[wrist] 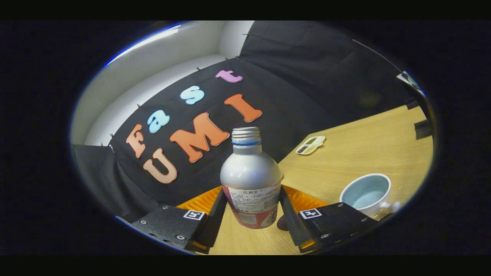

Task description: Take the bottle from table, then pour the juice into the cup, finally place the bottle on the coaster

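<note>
A silver metal bottle, cap off and threaded neck bare, stands between the two fingers of the hand-held gripper, which press on its labelled lower body from both sides. The view is tilted, and I cannot tell if the bottle's base touches the wooden desk. The bottle looks rigid and smooth, likely slippery and weighted by juice, so the label band seems the safest hold. A pale blue cup sits just beside the right finger, close enough to knock. Beyond it the desk lies open, a small tray near its far edge.
</note>
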### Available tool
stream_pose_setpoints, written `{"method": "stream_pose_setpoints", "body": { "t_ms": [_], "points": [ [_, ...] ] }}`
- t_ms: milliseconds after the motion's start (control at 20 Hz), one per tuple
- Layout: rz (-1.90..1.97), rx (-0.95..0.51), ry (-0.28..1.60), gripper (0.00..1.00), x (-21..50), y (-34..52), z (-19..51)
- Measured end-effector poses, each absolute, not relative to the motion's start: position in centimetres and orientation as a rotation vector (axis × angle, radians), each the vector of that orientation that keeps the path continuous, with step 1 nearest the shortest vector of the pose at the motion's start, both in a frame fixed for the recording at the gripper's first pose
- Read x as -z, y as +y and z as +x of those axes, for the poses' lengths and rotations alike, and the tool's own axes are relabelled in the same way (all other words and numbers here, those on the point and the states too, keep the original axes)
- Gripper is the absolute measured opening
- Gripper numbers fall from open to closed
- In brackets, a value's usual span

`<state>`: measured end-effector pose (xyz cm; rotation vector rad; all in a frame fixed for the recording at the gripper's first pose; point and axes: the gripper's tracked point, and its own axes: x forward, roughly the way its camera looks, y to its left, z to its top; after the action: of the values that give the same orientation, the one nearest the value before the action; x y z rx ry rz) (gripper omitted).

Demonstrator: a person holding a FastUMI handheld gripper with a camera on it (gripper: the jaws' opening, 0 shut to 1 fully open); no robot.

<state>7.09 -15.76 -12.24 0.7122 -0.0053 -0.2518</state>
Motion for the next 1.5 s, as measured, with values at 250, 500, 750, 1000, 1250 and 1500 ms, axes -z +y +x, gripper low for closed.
{"method": "stream_pose_setpoints", "body": {
  "t_ms": [250,500,750,1000,1250,1500],
  "points": [
    [0.418,0.202,0.042,0.75,12.7,-13.9,9.1],
    [0.221,0.163,0.159,0.75,16.0,-12.3,11.3],
    [0.117,0.144,0.263,0.75,19.3,-11.3,12.1],
    [0.09,0.152,0.307,0.75,21.0,-11.8,12.1],
    [0.121,0.17,0.296,0.77,21.4,-12.0,11.8],
    [0.112,0.178,0.273,0.91,20.5,-11.7,10.7]
  ]
}}
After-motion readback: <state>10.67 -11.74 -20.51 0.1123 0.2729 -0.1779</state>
